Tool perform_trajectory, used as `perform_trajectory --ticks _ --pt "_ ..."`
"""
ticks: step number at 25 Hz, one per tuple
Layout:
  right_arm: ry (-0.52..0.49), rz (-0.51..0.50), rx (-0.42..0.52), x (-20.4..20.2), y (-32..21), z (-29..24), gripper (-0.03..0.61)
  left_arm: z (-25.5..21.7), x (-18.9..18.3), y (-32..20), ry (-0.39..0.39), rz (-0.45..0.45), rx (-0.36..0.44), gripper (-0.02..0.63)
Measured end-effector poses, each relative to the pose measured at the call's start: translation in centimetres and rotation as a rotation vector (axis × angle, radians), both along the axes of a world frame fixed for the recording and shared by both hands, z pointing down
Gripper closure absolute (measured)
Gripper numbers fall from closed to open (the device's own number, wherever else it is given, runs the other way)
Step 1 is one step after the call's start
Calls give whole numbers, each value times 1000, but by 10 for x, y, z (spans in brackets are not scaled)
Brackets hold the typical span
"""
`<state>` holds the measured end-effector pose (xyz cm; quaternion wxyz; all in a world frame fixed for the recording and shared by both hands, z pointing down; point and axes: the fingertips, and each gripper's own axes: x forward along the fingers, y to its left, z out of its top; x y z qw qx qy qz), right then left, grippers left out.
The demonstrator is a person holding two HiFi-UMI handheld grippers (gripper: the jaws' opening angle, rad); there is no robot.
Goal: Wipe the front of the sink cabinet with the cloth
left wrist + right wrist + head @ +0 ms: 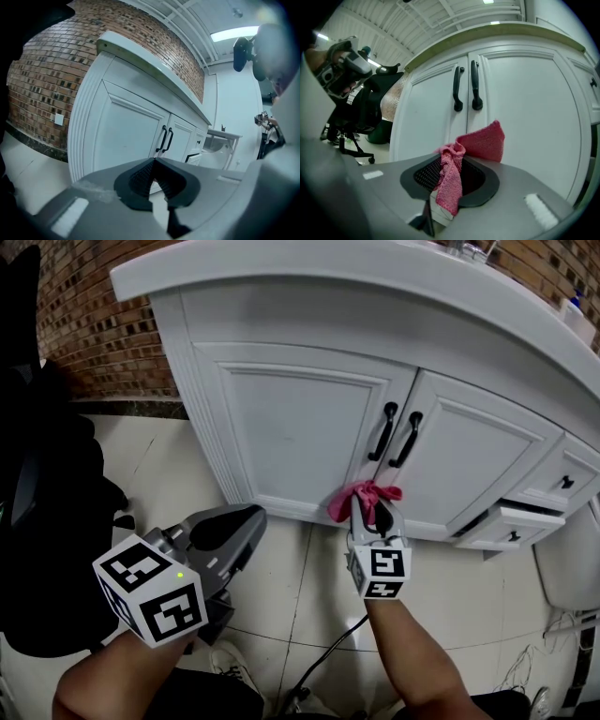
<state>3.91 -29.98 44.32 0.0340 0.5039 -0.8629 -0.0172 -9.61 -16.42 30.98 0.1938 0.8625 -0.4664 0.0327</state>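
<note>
The left gripper (251, 519) hangs low before the left door (300, 423) of the white sink cabinet (202, 399), its jaws pressed together on nothing. To its right, the right gripper (371, 514) pinches a bunched pink cloth (362, 494) at the foot of the seam between the doors, below the two black handles (384, 431). Whether the cloth touches the paint is unclear. Bunched so tightly, it offers little wiping face, so the hard jaw tips may scrape the finish. Farther right, a part-open drawer (511, 524) could snag the cloth on a rightward sweep.
</note>
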Motion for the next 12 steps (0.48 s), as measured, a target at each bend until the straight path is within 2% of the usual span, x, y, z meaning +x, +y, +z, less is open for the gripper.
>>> perform_trajectory --ticks 6,12 --pt "59 -12 -57 -2 0 43 477 3 -3 -1 5 -7 -9 607" --pt "64 -13 -139 -3 -1 78 477 8 -2 -2 -3 1 -23 607"
